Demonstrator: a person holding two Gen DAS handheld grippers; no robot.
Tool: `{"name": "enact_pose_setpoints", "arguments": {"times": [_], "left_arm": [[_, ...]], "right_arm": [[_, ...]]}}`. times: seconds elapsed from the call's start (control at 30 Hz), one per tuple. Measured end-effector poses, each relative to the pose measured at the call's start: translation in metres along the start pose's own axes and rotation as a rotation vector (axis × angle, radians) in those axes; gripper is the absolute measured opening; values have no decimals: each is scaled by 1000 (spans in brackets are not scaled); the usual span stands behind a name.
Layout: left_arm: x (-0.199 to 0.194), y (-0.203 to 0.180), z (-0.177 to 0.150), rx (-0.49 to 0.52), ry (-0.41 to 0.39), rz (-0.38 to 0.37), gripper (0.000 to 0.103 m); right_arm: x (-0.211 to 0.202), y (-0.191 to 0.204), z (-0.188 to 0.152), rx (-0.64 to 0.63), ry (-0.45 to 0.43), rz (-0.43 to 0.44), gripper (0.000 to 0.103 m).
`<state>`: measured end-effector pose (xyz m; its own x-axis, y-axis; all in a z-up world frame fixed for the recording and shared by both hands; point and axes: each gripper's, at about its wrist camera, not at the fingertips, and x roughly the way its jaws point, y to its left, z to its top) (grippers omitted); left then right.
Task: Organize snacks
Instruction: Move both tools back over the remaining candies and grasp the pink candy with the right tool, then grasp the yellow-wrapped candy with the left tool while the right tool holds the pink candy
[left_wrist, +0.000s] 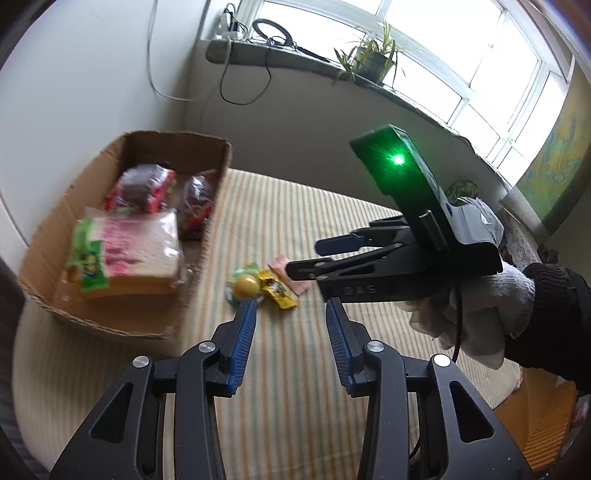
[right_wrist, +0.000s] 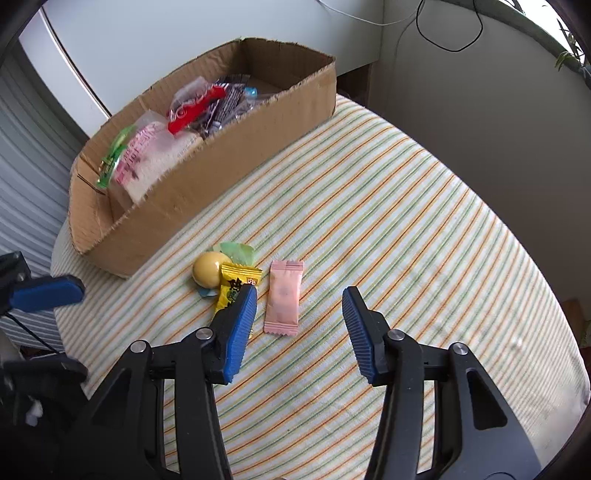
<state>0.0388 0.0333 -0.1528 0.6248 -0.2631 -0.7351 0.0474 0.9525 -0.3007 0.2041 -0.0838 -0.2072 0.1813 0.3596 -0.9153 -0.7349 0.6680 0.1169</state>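
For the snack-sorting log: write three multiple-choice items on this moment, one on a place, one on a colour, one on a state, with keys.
1. Where does the sandwich pack lie?
A. in the cardboard box
B. on the striped cloth
C. on the windowsill

2. What colour is the flat wrapper lying nearest the right tongs?
A. blue
B. pink
C. black

3. How do the left tongs stand?
A. shut on the ball
B. shut on nothing
C. open, holding nothing

Key: 1 A, the pack sits inside the box walls. 2 B, the wrapper on the striped cloth is pale pink. 3 C, the blue pads stand apart with only cloth between them.
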Motion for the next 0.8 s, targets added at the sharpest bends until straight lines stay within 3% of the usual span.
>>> {"name": "enact_pose_setpoints", "arguments": {"times": [0.27, 0.33, 0.5, 0.8], "left_arm": [[17, -3, -8, -20, 13, 5, 34], [18, -3, -9, -24, 13, 9, 33], [26, -8, -9, -18, 17, 6, 32], [53, -6, -10, -96, 59, 17, 32]], "right_arm": [[14, 9, -2, -45, -5, 4, 44], [17, 9, -2, -56, -2, -8, 34], [25, 8, -3, -63, -11, -9, 23], [18, -23, -22, -35, -32, -2, 19]]}}
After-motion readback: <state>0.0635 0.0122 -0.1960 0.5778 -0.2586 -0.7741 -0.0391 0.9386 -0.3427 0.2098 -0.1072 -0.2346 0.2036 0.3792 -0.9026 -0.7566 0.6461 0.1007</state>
